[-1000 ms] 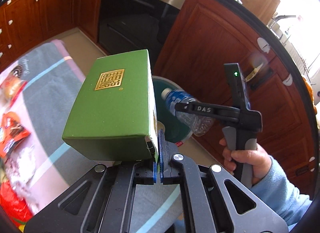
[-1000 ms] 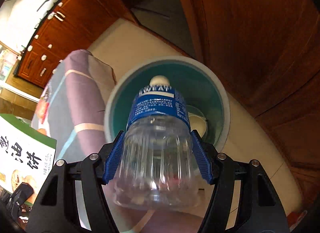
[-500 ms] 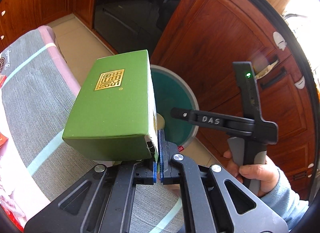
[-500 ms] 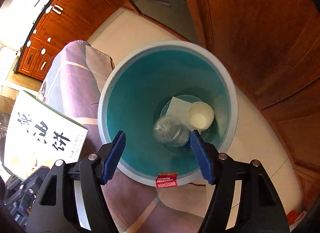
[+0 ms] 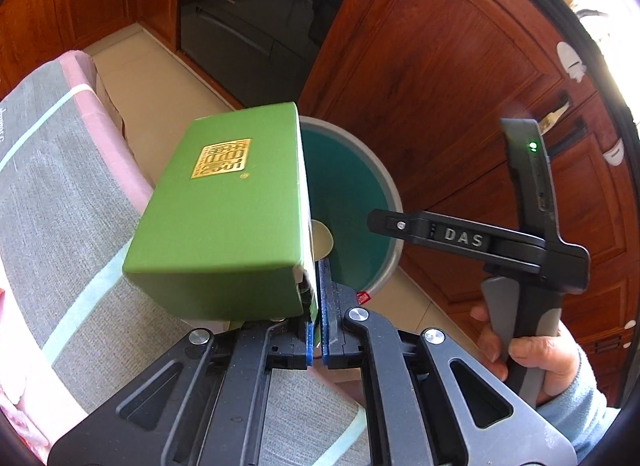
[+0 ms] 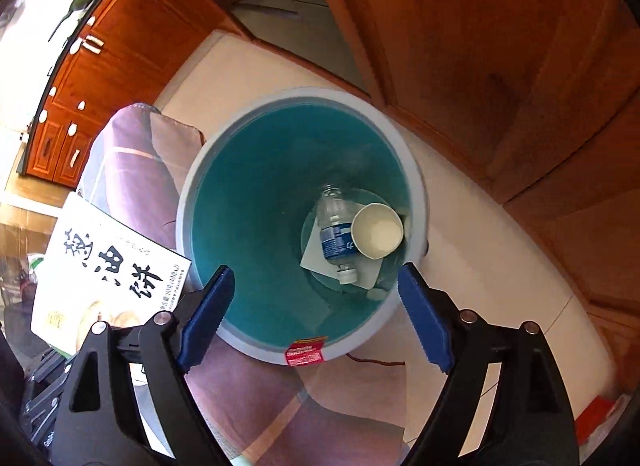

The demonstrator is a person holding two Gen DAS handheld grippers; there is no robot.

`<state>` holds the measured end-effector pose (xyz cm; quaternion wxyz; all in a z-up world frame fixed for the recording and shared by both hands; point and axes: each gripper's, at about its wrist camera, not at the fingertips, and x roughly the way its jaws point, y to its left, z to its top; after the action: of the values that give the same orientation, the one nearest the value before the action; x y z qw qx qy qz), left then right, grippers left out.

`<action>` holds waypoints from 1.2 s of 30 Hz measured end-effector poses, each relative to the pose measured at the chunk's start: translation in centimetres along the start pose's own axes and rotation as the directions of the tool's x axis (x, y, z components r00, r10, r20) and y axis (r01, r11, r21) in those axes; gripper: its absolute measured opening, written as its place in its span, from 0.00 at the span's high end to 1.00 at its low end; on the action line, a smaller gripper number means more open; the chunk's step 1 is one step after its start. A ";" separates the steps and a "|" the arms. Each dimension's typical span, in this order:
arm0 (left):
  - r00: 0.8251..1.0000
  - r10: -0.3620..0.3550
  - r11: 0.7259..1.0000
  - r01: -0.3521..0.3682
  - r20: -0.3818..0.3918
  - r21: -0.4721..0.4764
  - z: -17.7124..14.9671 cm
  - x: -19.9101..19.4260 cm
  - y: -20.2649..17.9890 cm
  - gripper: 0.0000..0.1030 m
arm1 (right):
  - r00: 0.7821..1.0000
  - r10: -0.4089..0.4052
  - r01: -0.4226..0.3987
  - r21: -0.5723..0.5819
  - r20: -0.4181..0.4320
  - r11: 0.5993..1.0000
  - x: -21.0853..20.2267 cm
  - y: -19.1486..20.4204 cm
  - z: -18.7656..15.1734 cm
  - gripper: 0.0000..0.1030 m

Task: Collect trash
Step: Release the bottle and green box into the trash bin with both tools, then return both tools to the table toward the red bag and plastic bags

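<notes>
My left gripper [image 5: 318, 294] is shut on the edge of a green cardboard box [image 5: 224, 221] with a gold stamp, held beside the teal trash bin [image 5: 376, 181]. The box's white printed face shows in the right wrist view [image 6: 108, 266]. My right gripper [image 6: 312, 306] is open and empty above the bin [image 6: 304, 346]. In the left wrist view it [image 5: 380, 221] hovers over the bin's right rim. Inside the bin lie a clear plastic bottle [image 6: 336, 238], a paper cup [image 6: 378, 229] and a white sheet [image 6: 316, 262].
The bin stands on a tiled floor [image 6: 480, 225] between a cloth-covered table [image 5: 60, 193] and wooden cabinets [image 5: 440, 85]. A dark oven door [image 5: 248, 25] is behind. A red label [image 6: 306, 354] sits on the bin's near rim.
The right gripper opened and dropped the bottle, which now lies at the bin's bottom. The left gripper with the green box moved closer to the bin.
</notes>
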<state>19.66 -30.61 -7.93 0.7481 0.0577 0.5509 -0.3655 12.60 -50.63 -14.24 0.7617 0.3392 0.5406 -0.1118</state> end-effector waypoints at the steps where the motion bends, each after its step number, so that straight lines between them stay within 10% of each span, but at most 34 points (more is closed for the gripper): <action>1: 1.000 0.003 1.000 -0.003 0.001 -0.002 0.2 0.1 -0.1 0.95 | 1.000 -0.002 0.002 0.003 -0.002 1.000 0.0 -0.1 0.0 0.22; 6: 0.998 0.034 0.999 -0.033 0.050 -0.017 0.6 -0.3 -0.1 0.43 | 1.000 -0.006 0.006 0.003 0.002 1.000 -0.5 -0.4 -0.2 0.22; 16: 0.992 0.070 0.996 -0.063 0.108 -0.069 -0.8 -3.2 0.6 0.11 | 1.000 0.013 -0.013 0.024 -0.013 1.000 -0.8 0.1 -0.7 0.15; 36: 0.946 0.267 0.947 -0.221 0.186 -0.234 -13.5 -15.9 8.4 0.04 | 0.996 0.067 -0.077 -0.167 -0.066 0.983 -2.9 10.7 -8.7 0.14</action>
<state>12.27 -10.24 -2.07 0.8447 0.0066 0.4909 -0.2135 10.73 -37.73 -9.05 0.7749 0.2956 0.5581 -0.0276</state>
